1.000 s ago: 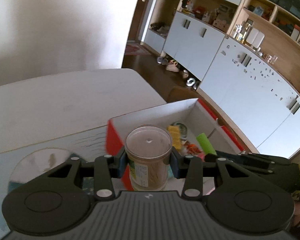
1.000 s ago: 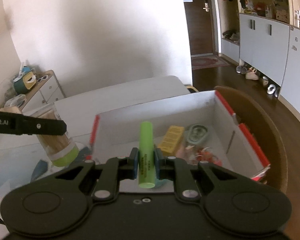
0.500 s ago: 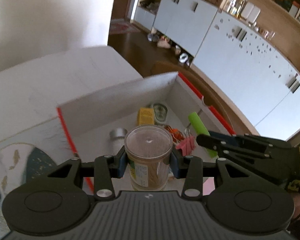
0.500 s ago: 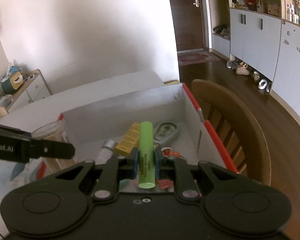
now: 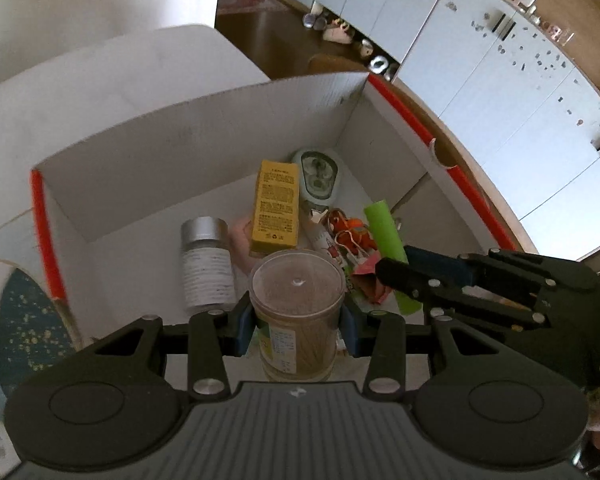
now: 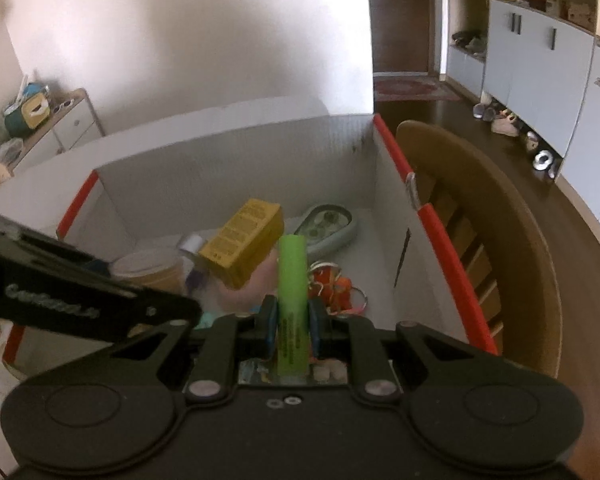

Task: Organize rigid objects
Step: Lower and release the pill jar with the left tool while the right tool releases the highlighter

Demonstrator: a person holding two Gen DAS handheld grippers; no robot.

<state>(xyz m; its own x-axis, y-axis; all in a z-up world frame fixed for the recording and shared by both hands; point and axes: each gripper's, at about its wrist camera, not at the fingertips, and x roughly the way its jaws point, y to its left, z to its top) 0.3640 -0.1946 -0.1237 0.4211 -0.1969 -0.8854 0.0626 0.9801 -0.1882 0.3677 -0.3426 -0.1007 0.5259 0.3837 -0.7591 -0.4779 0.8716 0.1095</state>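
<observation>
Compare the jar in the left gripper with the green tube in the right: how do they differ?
The jar is clear, wide and lidded, packed with brown sticks; the tube is opaque green and slim. The jar stands upright across the left gripper; the tube lies along the right gripper. Both are clamped cylinders held over the box.

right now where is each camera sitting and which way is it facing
Left wrist: sits on the left gripper, looking forward and down into the white box; its fingers clamp the toothpick jar, and the right gripper reaches in from the right.
Right wrist: sits on the right gripper, looking over the box toward a wooden chair; it clamps a green tube.
Shared: box, yellow carton, both held items.
</observation>
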